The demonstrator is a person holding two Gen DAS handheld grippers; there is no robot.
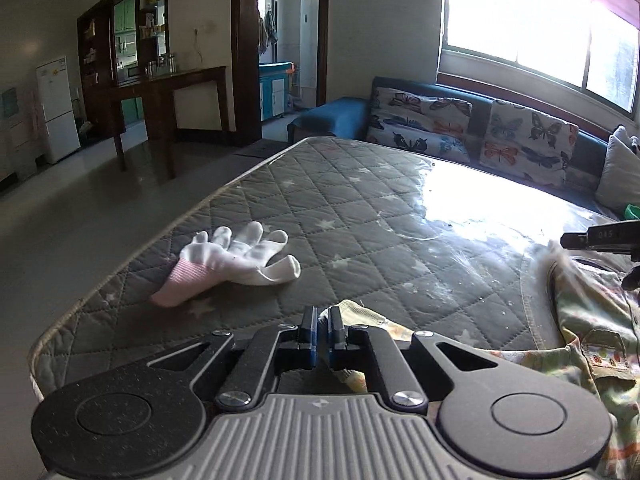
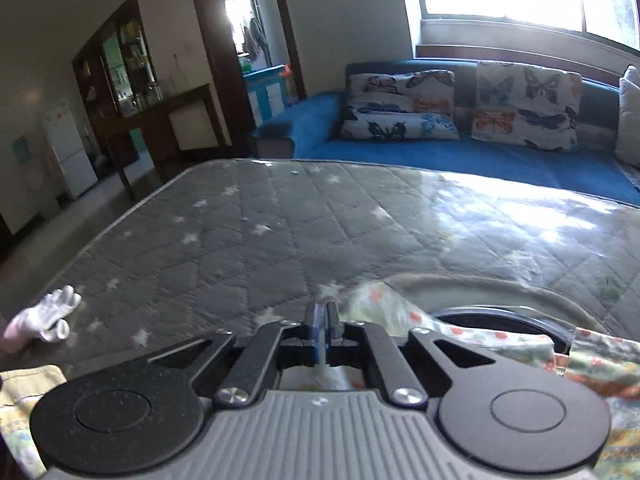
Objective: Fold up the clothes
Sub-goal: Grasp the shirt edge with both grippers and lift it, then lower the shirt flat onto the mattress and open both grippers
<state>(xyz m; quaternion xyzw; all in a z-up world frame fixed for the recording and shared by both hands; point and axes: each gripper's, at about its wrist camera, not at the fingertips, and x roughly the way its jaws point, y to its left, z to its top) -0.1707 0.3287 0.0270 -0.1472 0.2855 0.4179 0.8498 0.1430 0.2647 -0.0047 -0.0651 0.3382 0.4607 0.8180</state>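
Where daylight glares across a grey quilted mattress [image 1: 320,208], spread with a pale floral garment [image 1: 592,344] along its near right side. Left gripper [image 1: 322,320] pinching a garment edge at near centre; right gripper [image 2: 321,316] pressed together on floral cloth. White glove [image 1: 240,256] lying far left.

My left camera sits just behind my left gripper [image 1: 322,322], low and close over the mattress [image 1: 320,208], looking along my fingers, tilted down, toward the sofa [image 1: 460,120] and window [image 1: 540,20]. My right camera rides likewise behind my right gripper [image 2: 323,320]. Both views share the mattress, glove [image 1: 236,260], sofa and doorway [image 1: 288,40].
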